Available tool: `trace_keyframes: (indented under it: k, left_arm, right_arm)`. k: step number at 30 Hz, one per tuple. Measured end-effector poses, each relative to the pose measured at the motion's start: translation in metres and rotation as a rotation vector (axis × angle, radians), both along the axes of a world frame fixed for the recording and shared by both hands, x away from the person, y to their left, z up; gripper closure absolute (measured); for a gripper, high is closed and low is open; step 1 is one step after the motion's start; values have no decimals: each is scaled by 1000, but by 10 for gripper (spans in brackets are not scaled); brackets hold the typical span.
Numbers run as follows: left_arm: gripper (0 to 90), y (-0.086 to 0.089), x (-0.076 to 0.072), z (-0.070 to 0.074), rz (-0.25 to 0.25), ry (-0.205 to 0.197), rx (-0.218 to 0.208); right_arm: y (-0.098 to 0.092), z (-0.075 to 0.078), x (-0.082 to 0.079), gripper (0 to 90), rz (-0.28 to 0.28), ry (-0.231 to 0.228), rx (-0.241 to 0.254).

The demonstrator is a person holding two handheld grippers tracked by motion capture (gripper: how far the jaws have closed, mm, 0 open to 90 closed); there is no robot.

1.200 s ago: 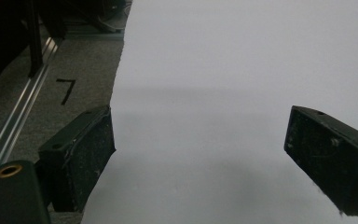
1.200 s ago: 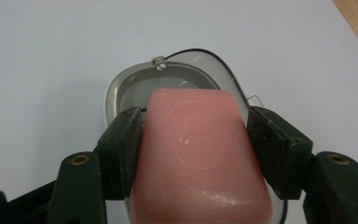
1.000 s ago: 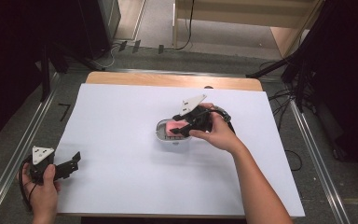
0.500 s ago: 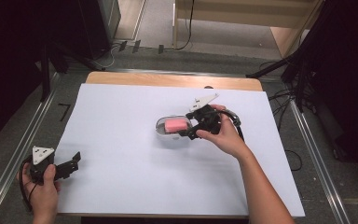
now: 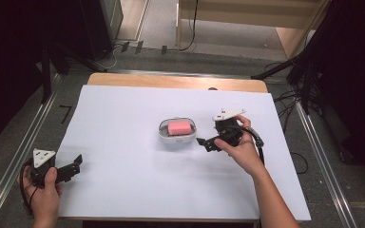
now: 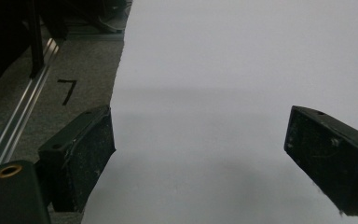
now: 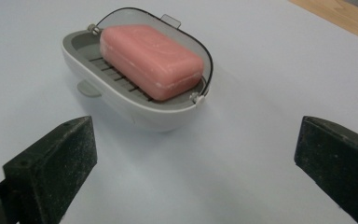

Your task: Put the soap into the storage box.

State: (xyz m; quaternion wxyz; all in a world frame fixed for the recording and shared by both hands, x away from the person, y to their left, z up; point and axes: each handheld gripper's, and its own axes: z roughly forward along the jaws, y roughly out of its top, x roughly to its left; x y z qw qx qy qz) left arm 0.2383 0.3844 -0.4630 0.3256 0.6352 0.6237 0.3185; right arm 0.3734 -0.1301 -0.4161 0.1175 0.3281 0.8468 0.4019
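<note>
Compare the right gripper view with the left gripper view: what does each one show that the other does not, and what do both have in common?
The right gripper view alone shows the pink soap bar lying on the ribbed grey insert of the white soap dish, with a strip of wooden table edge at the upper right. The left gripper view alone shows grey floor with a black mark and a metal rail. Both show the white sheet and a pair of open black jaws with nothing between them.
</note>
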Motion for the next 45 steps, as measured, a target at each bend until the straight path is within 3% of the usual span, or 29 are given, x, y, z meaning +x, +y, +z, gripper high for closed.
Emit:
trace_keyframes:
  k: [17,45]
  left_arm:
    - [89,0,0,0,-3,0,4]
    - [89,-1,0,0,1,1,13]
  right_arm:
    - [-34,-24,-29,0,-96,9,-17]
    - [-119,-61,-85,0,-287,33,57]
